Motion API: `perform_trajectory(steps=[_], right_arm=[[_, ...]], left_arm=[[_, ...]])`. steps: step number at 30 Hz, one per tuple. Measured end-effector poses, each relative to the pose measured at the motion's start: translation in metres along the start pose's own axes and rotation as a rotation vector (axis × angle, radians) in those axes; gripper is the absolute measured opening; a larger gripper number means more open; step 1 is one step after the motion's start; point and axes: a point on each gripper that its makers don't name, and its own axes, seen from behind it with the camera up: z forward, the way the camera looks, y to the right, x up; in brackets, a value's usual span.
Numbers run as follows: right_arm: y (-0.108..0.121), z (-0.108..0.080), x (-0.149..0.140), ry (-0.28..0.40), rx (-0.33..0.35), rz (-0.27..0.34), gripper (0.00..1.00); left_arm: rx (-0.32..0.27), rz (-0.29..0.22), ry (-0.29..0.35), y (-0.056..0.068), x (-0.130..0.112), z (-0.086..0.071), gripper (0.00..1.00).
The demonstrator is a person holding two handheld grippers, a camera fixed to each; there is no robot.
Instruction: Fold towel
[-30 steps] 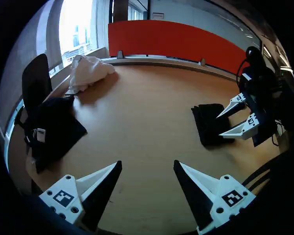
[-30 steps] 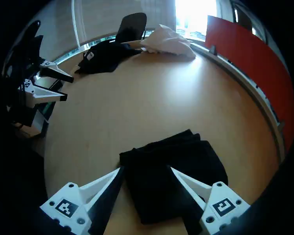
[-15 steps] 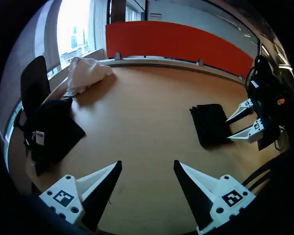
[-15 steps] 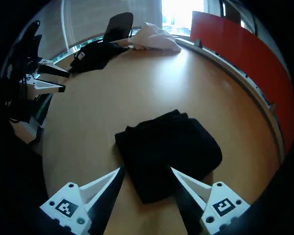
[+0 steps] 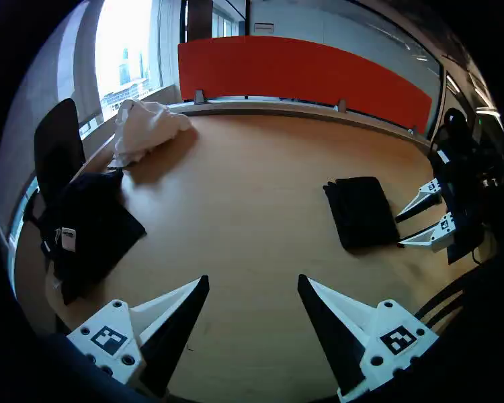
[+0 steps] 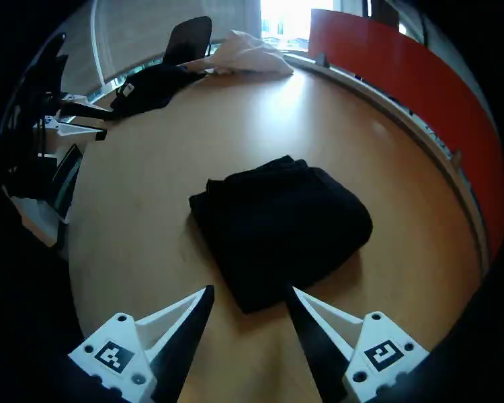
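In the left gripper view, the left claw is held nearest, low over a bare stretch of the light wooden bench, its two white fingers spread well apart with nothing between them. In the right gripper view, the right claw is likewise held apart and empty, with the near edge of the black folded towel lying just ahead of its tips; whether the towel is touched there cannot be told. The towel is laid flat on the bench as a compact, many-layered block. Its layered edges are shown on the side towards the left claw, and its far side is rounded. From the left gripper view the towel is seen well apart from the left claw, and the right claw is seen just beside its outer edge. The folding is judged to be finished or nearly so, so the step in hand is taken to be the release. The next move would call only for both claws to be drawn clear without the stack being dragged, or for a slight squaring of the edges. Farther off, a heap of dark cloth and a crumpled white cloth lie near the bench's far edge, below a long red partition panel.
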Motion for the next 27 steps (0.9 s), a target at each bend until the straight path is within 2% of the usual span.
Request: perform_trajectory(steps=[5,7,18,23,27], right_arm=[[-0.002,0.002,-0.009,-0.013,-0.01,0.011,0.8],[0.0,0.004,-0.012,-0.018,-0.019,0.02,0.77],[0.0,0.009,-0.019,-0.023,-0.056,0.09,0.44],[0.002,0.011,-0.021,-0.018,-0.07,0.104,0.32],[0.003,0.011,-0.022,-0.016,-0.073,0.115,0.19]], left_arm=[[-0.001,-0.002,0.0,0.001,-0.001,0.0,0.98],[-0.002,0.0,0.0,0.001,-0.001,0.0,0.98],[-0.002,0.0,-0.001,0.001,-0.002,0.0,0.98],[-0.002,0.003,-0.002,0.001,-0.002,0.0,0.98],[-0.002,0.003,-0.004,0.001,-0.003,0.0,0.98]])
